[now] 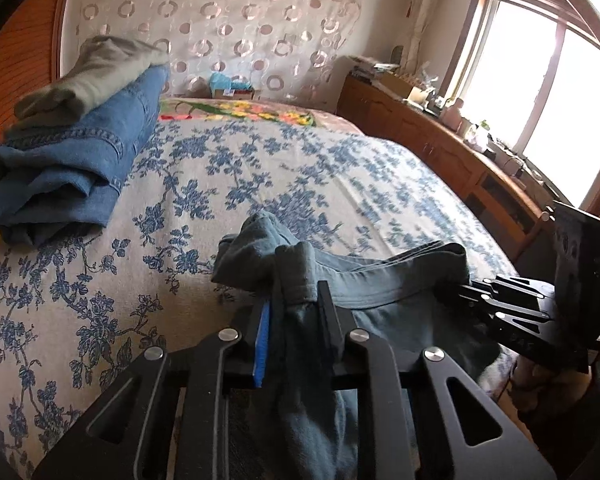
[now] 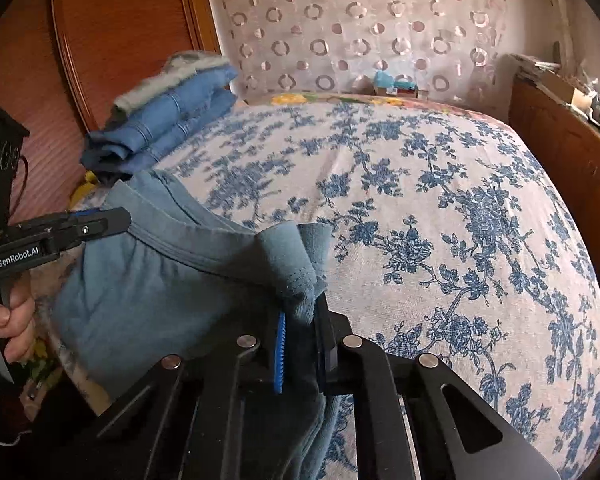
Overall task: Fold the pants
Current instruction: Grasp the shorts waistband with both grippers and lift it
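While both grippers clench the waistband, the pants (image 2: pixel 148 280) hang over the near edge of the bed (image 2: pixel 440 220). The left gripper (image 1: pixel 296 300) grasps one end, the right gripper (image 2: pixel 302 312) the other; the band runs from 9 to 3 o'clock between them.

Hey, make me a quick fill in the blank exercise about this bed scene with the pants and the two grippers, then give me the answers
1. Both grippers are shut on the ____ of the grey-blue pants.
2. The bedspread has a ____ floral print on a pale ground.
3. In the folded stack by the headboard, a grey garment lies ____ the blue jeans.
4. The right gripper holds the pants at the end ____ from that stack; the left gripper holds the other.

Missing words: waistband; blue; on top of; farther
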`<state>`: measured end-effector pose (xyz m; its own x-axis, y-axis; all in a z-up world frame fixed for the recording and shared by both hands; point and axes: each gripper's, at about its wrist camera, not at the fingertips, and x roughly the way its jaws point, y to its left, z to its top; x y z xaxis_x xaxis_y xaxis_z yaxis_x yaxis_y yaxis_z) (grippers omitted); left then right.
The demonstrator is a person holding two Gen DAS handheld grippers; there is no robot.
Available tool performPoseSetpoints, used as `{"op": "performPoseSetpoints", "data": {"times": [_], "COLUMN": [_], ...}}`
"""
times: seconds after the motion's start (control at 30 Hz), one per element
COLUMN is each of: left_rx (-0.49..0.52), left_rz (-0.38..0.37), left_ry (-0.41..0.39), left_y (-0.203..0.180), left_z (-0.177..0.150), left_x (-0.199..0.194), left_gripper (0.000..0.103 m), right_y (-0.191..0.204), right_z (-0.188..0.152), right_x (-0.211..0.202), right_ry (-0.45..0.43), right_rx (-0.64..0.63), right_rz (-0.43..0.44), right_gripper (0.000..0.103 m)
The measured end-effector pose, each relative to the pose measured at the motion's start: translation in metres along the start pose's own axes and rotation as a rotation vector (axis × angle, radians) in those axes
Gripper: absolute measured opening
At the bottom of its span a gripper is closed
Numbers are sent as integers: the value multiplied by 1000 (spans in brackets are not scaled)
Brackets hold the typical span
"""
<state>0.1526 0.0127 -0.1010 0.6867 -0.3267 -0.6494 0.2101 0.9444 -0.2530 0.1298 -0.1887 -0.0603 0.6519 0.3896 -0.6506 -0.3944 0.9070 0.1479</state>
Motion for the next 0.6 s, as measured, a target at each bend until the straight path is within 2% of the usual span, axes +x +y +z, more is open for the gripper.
{"op": "performPoseSetpoints", "data": {"times": [0.27,0.6], "left_rx": [41,87], "left_rz": [-6,-10], "left_ry": [-90,-181], "left_y": [-19,-40], "left_z": [3,16], "left_x": [-40,-74], "left_gripper": [20,20], "right_y": [10,11], "right_z": [-10,-13], "right_x": [-48,-89], "right_ry": [-131,-231], "right_rx": [1,-8], "right_rz": [15,21], "right_gripper": [10,10]}}
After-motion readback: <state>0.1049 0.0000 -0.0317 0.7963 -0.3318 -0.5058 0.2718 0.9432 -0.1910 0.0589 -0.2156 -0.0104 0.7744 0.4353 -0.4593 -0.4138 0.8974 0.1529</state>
